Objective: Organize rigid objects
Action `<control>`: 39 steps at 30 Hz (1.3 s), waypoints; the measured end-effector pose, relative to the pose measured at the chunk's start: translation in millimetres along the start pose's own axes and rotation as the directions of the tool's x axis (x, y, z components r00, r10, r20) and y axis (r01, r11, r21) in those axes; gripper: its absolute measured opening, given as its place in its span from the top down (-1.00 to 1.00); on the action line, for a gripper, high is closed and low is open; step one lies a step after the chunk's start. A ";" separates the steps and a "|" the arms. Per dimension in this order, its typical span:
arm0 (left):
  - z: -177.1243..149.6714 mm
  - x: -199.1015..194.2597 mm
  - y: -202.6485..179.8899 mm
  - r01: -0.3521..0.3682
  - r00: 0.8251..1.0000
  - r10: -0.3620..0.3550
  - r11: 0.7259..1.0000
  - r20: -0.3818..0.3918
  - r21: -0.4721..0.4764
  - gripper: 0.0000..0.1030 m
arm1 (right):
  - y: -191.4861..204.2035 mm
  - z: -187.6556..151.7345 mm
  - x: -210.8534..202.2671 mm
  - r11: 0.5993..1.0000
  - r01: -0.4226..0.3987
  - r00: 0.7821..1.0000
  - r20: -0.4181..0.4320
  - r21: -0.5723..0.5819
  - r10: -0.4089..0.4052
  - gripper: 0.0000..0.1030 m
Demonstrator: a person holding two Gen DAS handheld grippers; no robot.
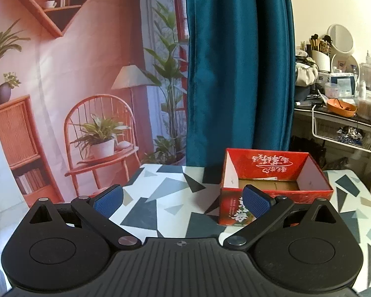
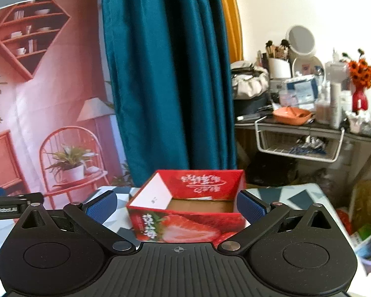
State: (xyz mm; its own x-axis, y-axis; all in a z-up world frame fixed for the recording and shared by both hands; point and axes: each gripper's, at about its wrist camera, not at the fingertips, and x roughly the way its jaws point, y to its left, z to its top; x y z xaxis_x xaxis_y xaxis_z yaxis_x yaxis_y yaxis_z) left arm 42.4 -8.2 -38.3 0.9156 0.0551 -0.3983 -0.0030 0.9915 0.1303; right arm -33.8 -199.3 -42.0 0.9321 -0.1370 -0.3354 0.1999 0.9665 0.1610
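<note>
Cardboard box (image 2: 185,227), rectangular, open-topped

The left hand-held gripper (image 1: 183,201) is matte black, with a ribbed centre plate bearing a small crosshair mark, two round housings, silver pivot screws and blue textured finger pads (image 1: 256,201). The right hand-held gripper (image 2: 176,206) has the same black body, silver screws and blue pads (image 2: 249,208).

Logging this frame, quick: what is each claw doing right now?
Left claw: open, holding nothing.
Right claw: open, holding nothing; the red box sits between its fingers, ungripped.
</note>
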 end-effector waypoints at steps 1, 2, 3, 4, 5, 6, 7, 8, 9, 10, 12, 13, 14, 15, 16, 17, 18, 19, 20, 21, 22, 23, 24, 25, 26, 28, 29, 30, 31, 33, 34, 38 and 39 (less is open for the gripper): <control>-1.8 2.7 -1.0 -0.002 1.000 0.002 1.000 0.001 0.001 -1.00 | -1.7 -2.3 4.6 1.000 -0.006 1.000 -0.010 0.010 0.006 -0.99; -3.2 7.1 -1.3 0.003 1.000 -0.003 1.000 -0.005 -0.006 -1.00 | -2.9 -5.0 10.5 1.000 -0.009 1.000 -0.023 0.019 0.010 -0.99; -4.7 12.0 -1.3 0.011 1.000 -0.011 1.000 -0.018 -0.015 -1.00 | -4.2 -8.2 16.3 1.000 -0.013 0.999 -0.039 0.028 0.014 -0.99; -6.4 16.4 -0.1 0.015 1.000 -0.015 1.000 -0.027 -0.019 -1.00 | -5.1 -12.0 21.9 0.999 -0.016 0.998 -0.052 0.038 0.018 -0.99; -8.4 20.6 0.2 0.013 0.999 -0.013 1.000 -0.031 -0.022 -1.00 | -6.5 -15.8 27.5 0.999 -0.017 0.998 -0.063 0.050 0.020 -0.99; -10.6 25.3 -0.2 0.004 1.000 -0.004 1.000 -0.029 -0.028 -1.00 | -8.0 -20.0 33.2 0.998 -0.017 0.997 -0.071 0.058 0.021 -0.99; -13.7 28.7 0.7 -0.004 1.000 0.003 0.999 -0.027 -0.040 -1.00 | -7.9 -24.4 38.2 0.998 -0.014 0.997 -0.076 0.059 0.018 -0.99; -16.9 33.2 2.5 -0.009 1.000 0.007 0.998 -0.025 -0.062 -1.00 | -7.7 -29.7 44.7 0.999 -0.006 0.996 -0.084 0.054 0.011 -0.99; -20.3 38.1 4.7 -0.013 1.000 0.011 0.996 -0.025 -0.091 -1.00 | -8.3 -34.4 50.5 0.999 0.001 0.996 -0.094 0.048 0.003 -0.99; -24.3 43.6 7.1 -0.022 1.000 0.020 0.993 -0.025 -0.119 -1.00 | -9.0 -39.7 57.3 0.999 0.011 0.994 -0.107 0.039 -0.007 -0.99; -33.3 54.8 9.1 -0.050 0.999 0.047 0.988 -0.019 -0.147 -1.00 | -10.0 -50.7 68.1 0.999 0.035 0.992 -0.118 0.017 -0.033 -0.99; -38.2 61.1 8.6 -0.070 0.997 0.067 0.988 -0.023 -0.138 -1.00 | -10.7 -56.0 73.4 0.999 0.041 0.992 -0.121 0.008 -0.040 -0.99; -42.7 68.1 6.9 -0.084 0.996 0.081 0.989 -0.029 -0.118 -1.00 | -11.6 -62.1 78.8 0.999 0.040 0.991 -0.124 0.001 -0.040 -0.99; -47.0 74.9 5.6 -0.092 0.995 0.089 0.991 -0.039 -0.097 -1.00 | -12.2 -68.1 84.2 0.999 0.041 0.991 -0.130 -0.006 -0.042 -0.99; -49.3 81.5 3.5 -0.102 0.994 0.098 0.992 -0.052 -0.078 -1.00 | -12.8 -74.5 90.0 0.999 0.047 0.989 -0.141 -0.014 -0.049 -0.99; -52.6 87.5 3.3 -0.106 0.992 0.102 0.992 -0.072 -0.066 -1.00 | -12.4 -80.7 93.6 0.998 0.053 0.987 -0.148 -0.027 -0.056 -0.99; -55.9 95.5 3.7 -0.102 0.990 0.096 0.993 -0.104 -0.055 -1.00 | -11.7 -86.5 97.6 0.997 0.063 0.986 -0.149 -0.045 -0.069 -0.99; -58.4 100.6 4.5 -0.098 0.988 0.091 0.994 -0.129 -0.048 -1.00 | -10.6 -92.0 100.2 0.995 0.080 0.985 -0.145 -0.062 -0.088 -0.99; -61.0 105.6 4.5 -0.092 0.985 0.085 0.995 -0.149 -0.037 -1.00 | -9.9 -98.0 104.0 0.992 0.101 0.984 -0.139 -0.076 -0.111 -0.99; -63.9 111.2 3.0 -0.086 0.982 0.081 0.996 -0.169 -0.018 -1.00 | -10.6 -103.6 108.0 0.990 0.111 0.983 -0.138 -0.082 -0.121 -0.99; -67.0 115.0 2.1 -0.079 0.980 0.077 0.997 -0.181 -0.001 -1.00 | -12.2 -107.9 112.1 0.991 0.107 0.982 -0.145 -0.083 -0.118 -0.99; -70.6 118.4 1.6 -0.068 0.979 0.069 0.998 -0.194 0.010 -1.00 | -13.9 -113.1 115.9 0.992 0.098 0.982 -0.155 -0.078 -0.109 -0.99; -73.7 121.1 1.8 -0.051 0.976 0.052 0.999 -0.211 0.010 -1.00 | -15.6 -117.2 118.5 0.993 0.091 0.982 -0.162 -0.072 -0.102 -0.99; -76.9 124.4 3.3 -0.029 0.973 0.028 1.000 -0.229 -0.004 -1.00 | -16.4 -121.2 121.1 0.994 0.087 0.981 -0.170 -0.068 -0.098 -0.99; -80.6 127.2 5.8 -0.012 0.970 0.008 1.000 -0.243 -0.018 -1.00 | -17.0 -126.3 123.5 0.994 0.081 0.979 -0.179 -0.067 -0.092 -0.99; -88.7 131.8 6.0 0.012 0.961 -0.019 1.000 -0.277 -0.029 -1.00 | -17.3 -133.8 127.6 0.996 0.065 0.977 -0.198 -0.068 -0.078 -0.99; -91.8 135.5 5.4 0.020 0.955 -0.027 0.999 -0.296 -0.027 -1.00 | -17.4 -137.3 130.1 0.996 0.052 0.975 -0.213 -0.065 -0.065 -0.99; -95.2 138.1 4.7 0.025 0.951 -0.031 0.999 -0.307 -0.023 -1.00 | -17.4 -140.8 133.1 0.998 0.033 0.971 -0.233 -0.060 -0.046 -0.99; -98.0 141.4 3.9 0.039 0.948 -0.043 0.999 -0.315 -0.019 -1.00 | -16.5 -143.3 135.2 0.998 0.023 0.968 -0.247 -0.056 -0.036 -0.99; -103.3 143.1 1.4 0.064 0.942 -0.063 0.998 -0.329 -0.007 -1.00 | -14.0 -147.6 138.6 0.998 0.000 0.963 -0.268 -0.056 -0.016 -0.99; -105.6 145.0 -0.5 0.060 0.940 -0.055 0.998 -0.335 0.002 -1.00 | -12.2 -149.7 140.1 0.998 -0.012 0.962 -0.274 -0.059 -0.005 -0.99; -112.7 158.2 -0.7 0.058 0.921 -0.053 0.998 -0.386 0.002 -1.00 | -4.5 -157.5 144.0 0.996 -0.048 0.953 -0.301 -0.077 0.023 -0.88; -114.7 160.1 2.1 0.065 0.916 -0.066 0.998 -0.395 -0.015 -1.00 | -3.1 -159.4 145.5 0.995 -0.056 0.951 -0.309 -0.078 0.030 -0.84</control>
State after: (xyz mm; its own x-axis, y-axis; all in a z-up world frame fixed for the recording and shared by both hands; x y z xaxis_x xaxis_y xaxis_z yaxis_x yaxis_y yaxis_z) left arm 142.8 16.3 -205.9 0.6803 0.0316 -0.7322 0.0506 0.9947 0.0899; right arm 53.1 -187.7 -239.3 0.7987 -0.0346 -0.6007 0.1233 0.9866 0.1071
